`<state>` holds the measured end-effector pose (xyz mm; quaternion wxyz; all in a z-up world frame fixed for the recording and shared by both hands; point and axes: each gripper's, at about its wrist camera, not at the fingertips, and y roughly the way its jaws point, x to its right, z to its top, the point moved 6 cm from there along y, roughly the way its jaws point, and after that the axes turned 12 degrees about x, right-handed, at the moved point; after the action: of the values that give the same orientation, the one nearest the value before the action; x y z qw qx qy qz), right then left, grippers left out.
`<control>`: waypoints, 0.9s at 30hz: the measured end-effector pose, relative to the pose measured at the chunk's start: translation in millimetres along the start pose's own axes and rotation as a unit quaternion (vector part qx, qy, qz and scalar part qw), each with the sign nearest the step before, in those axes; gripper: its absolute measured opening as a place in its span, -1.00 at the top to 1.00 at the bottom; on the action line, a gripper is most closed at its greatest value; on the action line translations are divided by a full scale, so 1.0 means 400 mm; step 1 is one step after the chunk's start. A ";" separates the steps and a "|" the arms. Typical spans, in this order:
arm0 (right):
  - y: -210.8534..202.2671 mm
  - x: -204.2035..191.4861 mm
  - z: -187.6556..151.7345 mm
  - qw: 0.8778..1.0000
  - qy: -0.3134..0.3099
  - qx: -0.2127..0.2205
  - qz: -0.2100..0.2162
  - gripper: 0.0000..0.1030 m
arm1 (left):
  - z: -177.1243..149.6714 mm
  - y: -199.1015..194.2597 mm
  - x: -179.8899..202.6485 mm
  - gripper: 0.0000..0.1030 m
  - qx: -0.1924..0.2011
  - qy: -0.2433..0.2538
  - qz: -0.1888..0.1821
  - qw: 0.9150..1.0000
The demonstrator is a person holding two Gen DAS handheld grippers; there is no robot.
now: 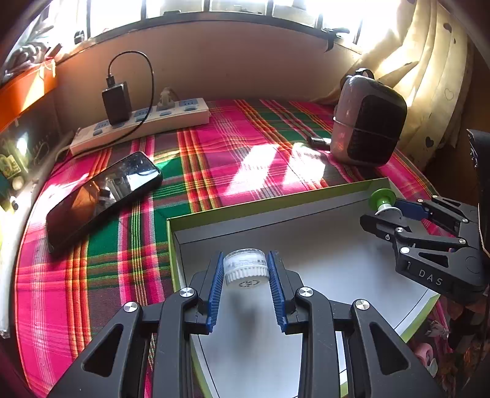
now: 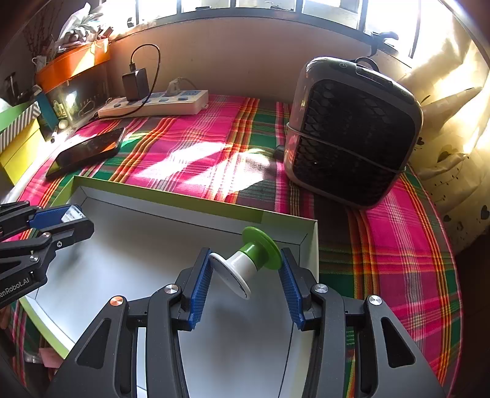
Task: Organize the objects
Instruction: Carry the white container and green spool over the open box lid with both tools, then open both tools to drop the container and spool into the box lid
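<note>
Here, left tongs (image 1: 246,269) clasping small jar (image 1: 246,265), right tongs (image 2: 246,268) clasping spool (image 2: 246,262), over box (image 2: 196,203).

Ahead of me a plaid cloth (image 1: 245,147) in pink, green and orange, sun patches across its middle, beige wall (image 1: 229,61) at twelve o'clock, bright window (image 2: 275,4) above it, cream curtain (image 1: 428,76) at two o'clock

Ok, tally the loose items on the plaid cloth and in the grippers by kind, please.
Small jar, in left gripper: 1
Green-and-white spool, in right gripper: 1
Phone: 1
Power strip: 1
Fan heater: 1
Shallow box: 1
Total: 6
</note>
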<state>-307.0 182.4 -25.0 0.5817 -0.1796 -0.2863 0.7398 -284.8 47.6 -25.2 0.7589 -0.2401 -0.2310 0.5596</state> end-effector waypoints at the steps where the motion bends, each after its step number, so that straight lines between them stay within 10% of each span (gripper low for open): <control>1: 0.001 -0.002 0.001 1.000 -0.001 -0.001 0.000 0.12 | 0.000 0.000 0.001 0.47 0.000 0.000 -0.001 1.000; 27: 0.012 -0.017 -0.006 1.000 -0.002 -0.003 0.002 0.09 | -0.009 0.013 0.015 0.46 -0.003 0.012 -0.002 1.000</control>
<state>-307.4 175.8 -30.5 0.5792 -0.1805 -0.2887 0.7406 -284.7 54.1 -30.7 0.7621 -0.2482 -0.2242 0.5544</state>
